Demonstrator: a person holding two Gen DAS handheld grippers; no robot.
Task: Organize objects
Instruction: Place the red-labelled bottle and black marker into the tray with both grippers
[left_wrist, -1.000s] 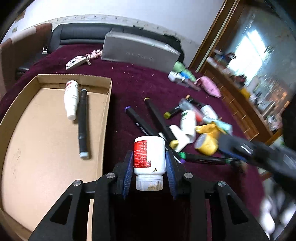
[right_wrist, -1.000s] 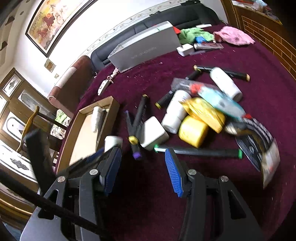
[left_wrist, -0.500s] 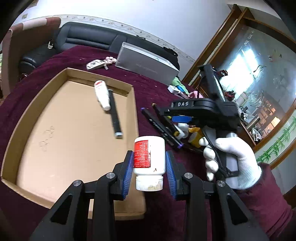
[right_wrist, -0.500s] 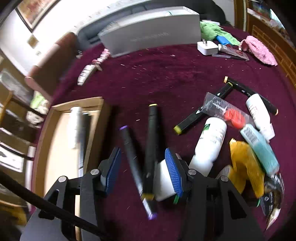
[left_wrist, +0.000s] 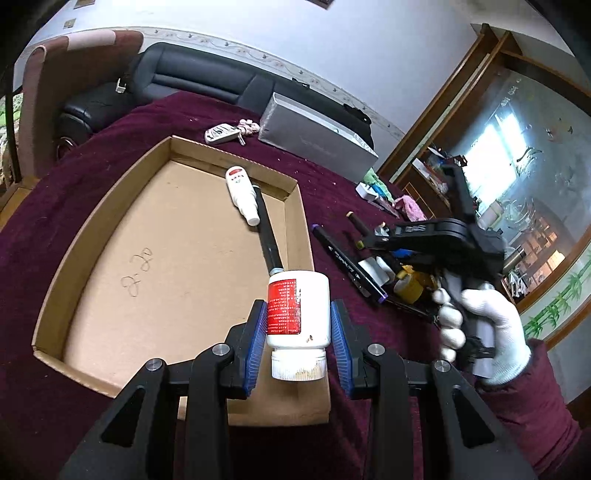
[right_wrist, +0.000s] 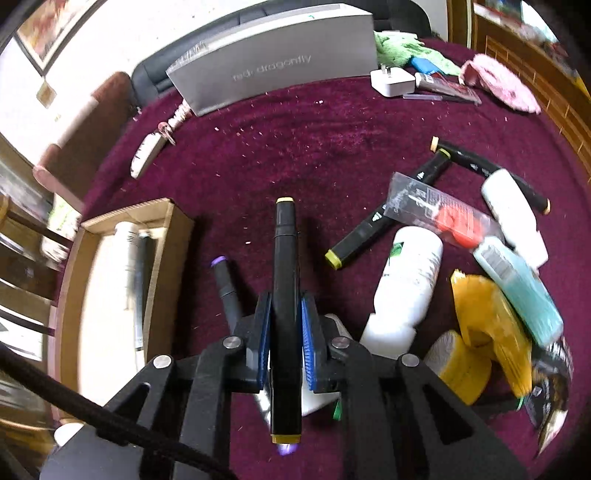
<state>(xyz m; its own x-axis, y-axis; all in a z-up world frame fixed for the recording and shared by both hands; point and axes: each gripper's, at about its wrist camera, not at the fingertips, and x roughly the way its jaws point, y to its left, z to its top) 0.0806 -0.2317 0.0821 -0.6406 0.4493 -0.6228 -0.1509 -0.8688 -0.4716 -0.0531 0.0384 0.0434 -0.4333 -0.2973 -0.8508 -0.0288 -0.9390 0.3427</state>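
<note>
two items lay in the cardboard tray (left_wrist: 295, 206). left hand-held gripper (left_wrist: 298, 343) gripped one white pill bottle (left_wrist: 297, 314); right hand-held gripper (right_wrist: 286, 332), angled down, clamped one yellow-capped marker (right_wrist: 285, 258).

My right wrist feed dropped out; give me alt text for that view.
The right gripper is shut on a black yellow-capped marker above the maroon tablecloth. A cardboard tray lies to the left, and bottles and markers are piled to the right.

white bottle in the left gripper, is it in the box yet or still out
Still out. The white bottle is clamped between the left gripper pads, held above the near corner of the cardboard box, not resting on its floor.
</note>
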